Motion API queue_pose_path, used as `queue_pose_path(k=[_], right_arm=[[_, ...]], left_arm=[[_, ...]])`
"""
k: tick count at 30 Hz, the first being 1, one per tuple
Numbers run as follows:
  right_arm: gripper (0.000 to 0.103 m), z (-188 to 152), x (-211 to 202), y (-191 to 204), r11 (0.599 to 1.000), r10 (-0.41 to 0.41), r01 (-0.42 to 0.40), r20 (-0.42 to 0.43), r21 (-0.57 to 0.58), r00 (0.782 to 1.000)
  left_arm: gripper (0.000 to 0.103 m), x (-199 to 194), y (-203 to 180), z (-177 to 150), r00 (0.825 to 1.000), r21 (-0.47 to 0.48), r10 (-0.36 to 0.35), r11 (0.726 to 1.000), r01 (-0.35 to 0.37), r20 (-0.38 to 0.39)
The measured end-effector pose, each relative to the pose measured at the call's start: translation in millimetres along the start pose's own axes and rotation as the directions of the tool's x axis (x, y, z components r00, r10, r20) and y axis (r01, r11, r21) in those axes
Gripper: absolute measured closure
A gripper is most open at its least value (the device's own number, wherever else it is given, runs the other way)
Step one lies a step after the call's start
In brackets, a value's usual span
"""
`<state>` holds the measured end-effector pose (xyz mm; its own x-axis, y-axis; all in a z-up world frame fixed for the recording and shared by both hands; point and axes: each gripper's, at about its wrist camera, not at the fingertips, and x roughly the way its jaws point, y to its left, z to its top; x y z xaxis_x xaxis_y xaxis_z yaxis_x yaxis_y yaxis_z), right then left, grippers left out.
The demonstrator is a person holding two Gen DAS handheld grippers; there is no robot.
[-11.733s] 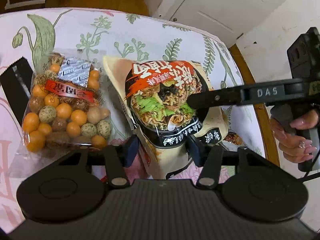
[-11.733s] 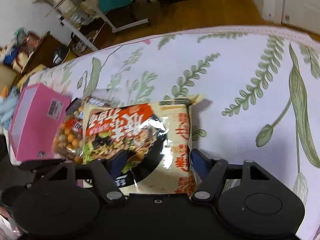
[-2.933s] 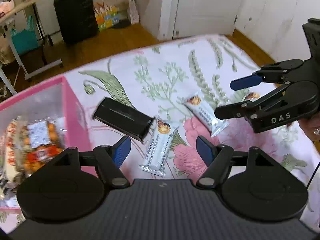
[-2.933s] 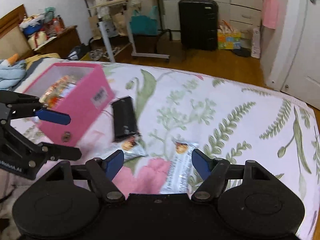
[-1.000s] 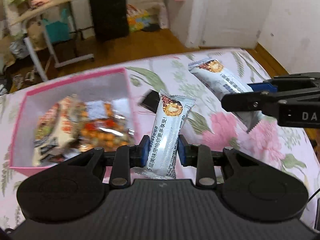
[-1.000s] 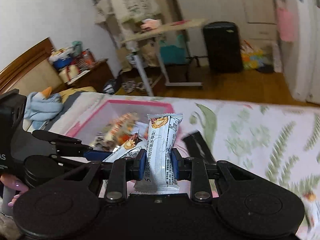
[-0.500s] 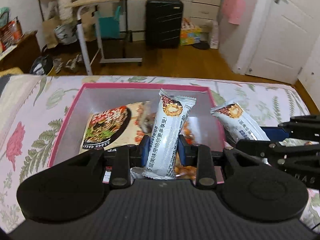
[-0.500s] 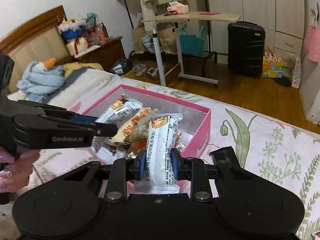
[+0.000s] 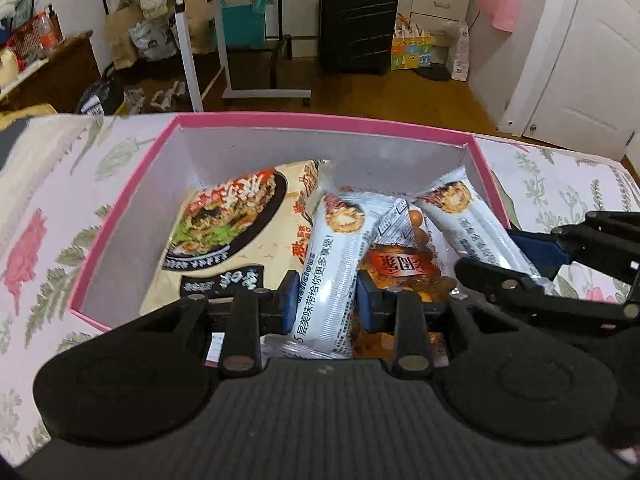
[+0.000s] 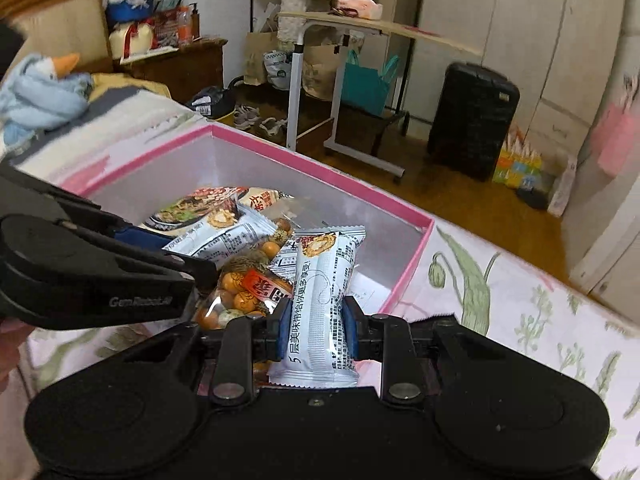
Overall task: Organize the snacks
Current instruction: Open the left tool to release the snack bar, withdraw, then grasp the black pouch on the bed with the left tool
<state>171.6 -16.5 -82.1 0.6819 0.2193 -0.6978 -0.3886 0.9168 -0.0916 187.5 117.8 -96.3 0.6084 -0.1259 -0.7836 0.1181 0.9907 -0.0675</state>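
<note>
Both grippers, left and right, jaws clenched on snack bars, hang over the pink box, release seemingly next.

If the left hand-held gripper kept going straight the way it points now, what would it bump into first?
Probably the clear bag of orange and speckled snack balls inside the pink cardboard box. The left hand-held gripper points down into the box, clamped on a white wrapped snack bar, which would likely touch first. Depth is unclear.
</note>
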Motion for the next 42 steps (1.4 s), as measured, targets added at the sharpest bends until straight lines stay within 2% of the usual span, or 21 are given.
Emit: queue_pose_path(k=[4,6,9,13,16,21,29,33,35,39,42], right_arm=[[0.064,-1,-3,0,1.0,0.011,-0.011,0.008,-0.004,1.0],[0.061,-3,-12,-10,0.998,0.05,-0.051,0.023,0.046,0.998],[0.061,-7,-35,-31,0.986,0.101,-0.108,0.062,0.128,0.993],[0.06,-25,-80,-72,0.96,0.103,-0.133,0.131,0.245,0.986],[0.059,-45,-108,-105,0.948,0.057,-0.097,0.14,0.302,0.989],[0.059,-78,-143,-144,0.945,-0.053,0.022,0.088,0.326,0.995],[0.059,-124,-169,-183,0.949,-0.143,0.132,0.016,0.286,0.99],[0.058,-149,-172,-208,0.939,-0.158,0.15,0.0,0.309,0.987],[0.058,-160,-169,-219,0.933,-0.167,0.163,-0.015,0.321,0.986],[0.058,-186,-159,-240,0.93,-0.179,0.185,-0.047,0.317,0.983],[0.056,-203,-149,-255,0.932,-0.175,0.189,-0.07,0.31,0.982]], left_arm=[[0.069,-4,2,1,1.0,-0.011,-0.017,1.0,0.017,-0.004],[0.063,-10,1,2,1.0,-0.006,-0.028,1.0,0.028,-0.002],[0.062,-25,0,2,0.999,0.002,-0.05,0.999,0.05,-0.005],[0.062,-49,-11,2,0.996,0.037,-0.084,0.996,0.084,0.011],[0.062,-64,-26,2,0.992,0.066,-0.126,0.99,0.124,0.015],[0.062,-75,-59,0,0.983,0.1,-0.185,0.978,0.184,-0.004],[0.062,-67,-118,-2,0.978,0.146,-0.202,0.967,0.207,-0.044],[0.061,-53,-147,0,0.978,0.129,-0.204,0.97,0.208,-0.047],[0.056,-42,-161,0,0.982,0.123,-0.183,0.975,0.186,-0.034],[0.055,-13,-182,2,0.983,0.083,-0.179,0.98,0.181,-0.032],[0.049,14,-196,3,0.986,0.038,-0.165,0.985,0.166,-0.036]])
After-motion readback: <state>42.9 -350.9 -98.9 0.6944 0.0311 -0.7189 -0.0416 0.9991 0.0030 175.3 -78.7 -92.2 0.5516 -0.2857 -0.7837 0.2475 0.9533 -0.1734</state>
